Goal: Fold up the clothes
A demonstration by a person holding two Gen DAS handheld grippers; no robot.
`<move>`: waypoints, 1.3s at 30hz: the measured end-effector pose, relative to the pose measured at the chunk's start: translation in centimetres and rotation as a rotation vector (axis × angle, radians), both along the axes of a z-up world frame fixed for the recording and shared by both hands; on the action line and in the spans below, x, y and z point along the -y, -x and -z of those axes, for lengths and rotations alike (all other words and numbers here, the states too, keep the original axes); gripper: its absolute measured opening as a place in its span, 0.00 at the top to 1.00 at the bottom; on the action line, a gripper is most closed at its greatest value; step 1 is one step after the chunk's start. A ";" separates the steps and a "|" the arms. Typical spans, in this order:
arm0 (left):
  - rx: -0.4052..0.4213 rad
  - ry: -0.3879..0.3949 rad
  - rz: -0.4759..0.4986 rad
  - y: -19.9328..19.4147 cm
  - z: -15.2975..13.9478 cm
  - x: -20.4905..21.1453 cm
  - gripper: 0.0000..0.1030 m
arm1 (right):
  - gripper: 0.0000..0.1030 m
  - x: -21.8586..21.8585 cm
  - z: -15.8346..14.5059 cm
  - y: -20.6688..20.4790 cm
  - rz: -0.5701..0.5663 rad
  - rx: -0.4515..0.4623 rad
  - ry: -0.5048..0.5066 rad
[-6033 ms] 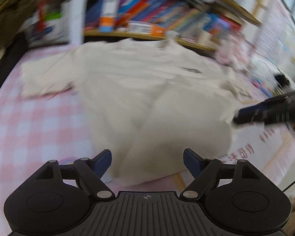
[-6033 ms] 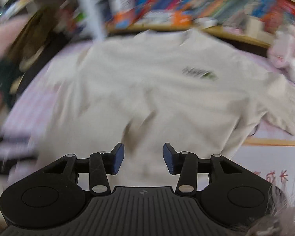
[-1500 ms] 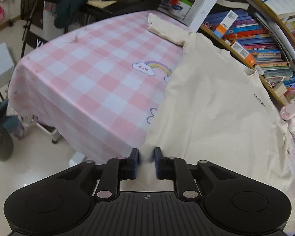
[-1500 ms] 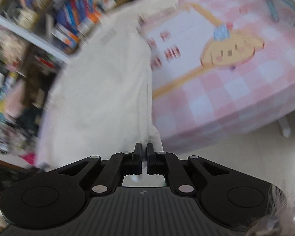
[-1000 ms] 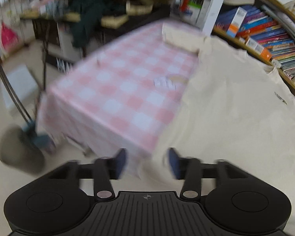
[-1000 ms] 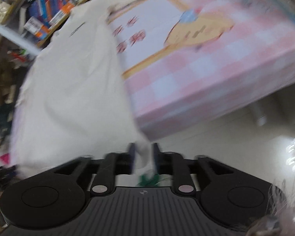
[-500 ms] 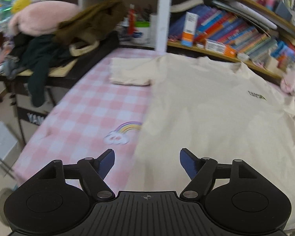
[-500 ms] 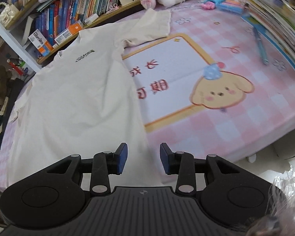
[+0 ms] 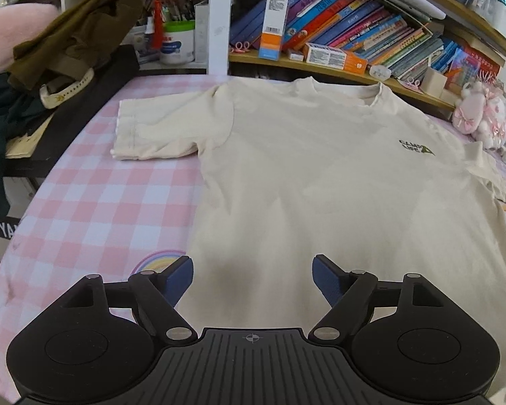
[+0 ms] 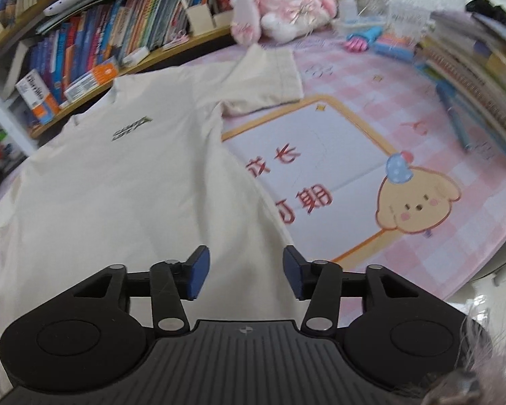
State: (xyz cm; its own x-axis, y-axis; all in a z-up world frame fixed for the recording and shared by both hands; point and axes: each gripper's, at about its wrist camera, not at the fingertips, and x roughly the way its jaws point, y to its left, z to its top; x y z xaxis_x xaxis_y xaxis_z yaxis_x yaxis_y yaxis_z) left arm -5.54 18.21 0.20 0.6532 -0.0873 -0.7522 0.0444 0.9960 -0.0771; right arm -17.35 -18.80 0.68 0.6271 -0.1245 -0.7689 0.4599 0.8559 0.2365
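Observation:
A cream T-shirt [image 9: 313,175] lies spread flat, front up, on the pink checked table, collar toward the bookshelf, with a small dark chest logo [image 9: 416,146]. It also shows in the right wrist view [image 10: 124,182]. My left gripper [image 9: 253,278] is open and empty above the shirt's lower left hem. My right gripper [image 10: 243,271] is open and empty above the lower right hem. The left sleeve [image 9: 151,135] and the right sleeve [image 10: 270,77] lie spread out to the sides.
A bookshelf [image 9: 354,44] with books runs along the table's far edge. Dark clothes [image 9: 74,37] are piled at the left. A pink plush rabbit [image 10: 283,10] and stacked books [image 10: 472,77] sit at the right. A cartoon mat [image 10: 354,175] lies beside the shirt.
Both grippers let go of the shirt's hem corners and opened. They rose and moved in over the table, and the shirt now lies flat.

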 end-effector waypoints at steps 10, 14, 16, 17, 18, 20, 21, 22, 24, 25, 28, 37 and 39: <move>-0.016 -0.017 0.072 -2.5 1.1 1.3 0.18 | 0.37 -2.3 -0.7 -2.3 0.062 -0.018 0.035; -0.018 -0.030 0.097 -3.1 1.4 1.9 0.17 | 0.36 -2.7 -0.7 -2.8 0.071 -0.037 0.045; -0.019 -0.031 0.091 -3.4 1.4 2.0 0.17 | 0.36 -2.5 -0.7 -3.1 0.089 -0.036 0.038; -0.019 -0.031 0.089 -3.5 1.4 2.1 0.17 | 0.35 -2.3 -0.6 -3.4 0.093 -0.033 0.031; -0.021 -0.032 0.084 -3.7 1.4 2.2 0.17 | 0.35 -2.1 -0.6 -3.6 0.097 -0.031 0.024; -0.032 -0.033 0.065 -3.9 1.5 2.4 0.17 | 0.35 -1.7 -0.4 -4.1 0.095 -0.030 0.013; -0.039 -0.034 0.060 -3.9 1.5 2.7 0.17 | 0.35 -1.5 -0.3 -4.2 0.092 -0.031 0.010; -0.044 -0.037 0.059 -3.9 1.6 3.0 0.17 | 0.35 -1.2 -0.2 -4.4 0.086 -0.032 0.007; -0.050 -0.048 0.056 -3.9 1.6 4.0 0.17 | 0.35 -0.4 0.2 -4.7 0.079 -0.035 0.000; -0.049 -0.055 0.051 -3.9 1.6 4.5 0.17 | 0.35 0.1 0.3 -4.9 0.077 -0.034 -0.006; -0.051 -0.072 0.010 -4.0 1.3 6.2 0.17 | 0.36 2.2 0.6 -6.0 0.065 -0.025 -0.030; -0.041 -0.202 -0.006 -2.9 0.9 14.1 0.15 | 0.45 9.9 0.6 -9.3 -0.017 0.030 -0.074; -0.038 -0.216 -0.001 -2.4 0.9 15.7 0.15 | 0.47 11.6 0.9 -9.9 -0.033 0.043 -0.091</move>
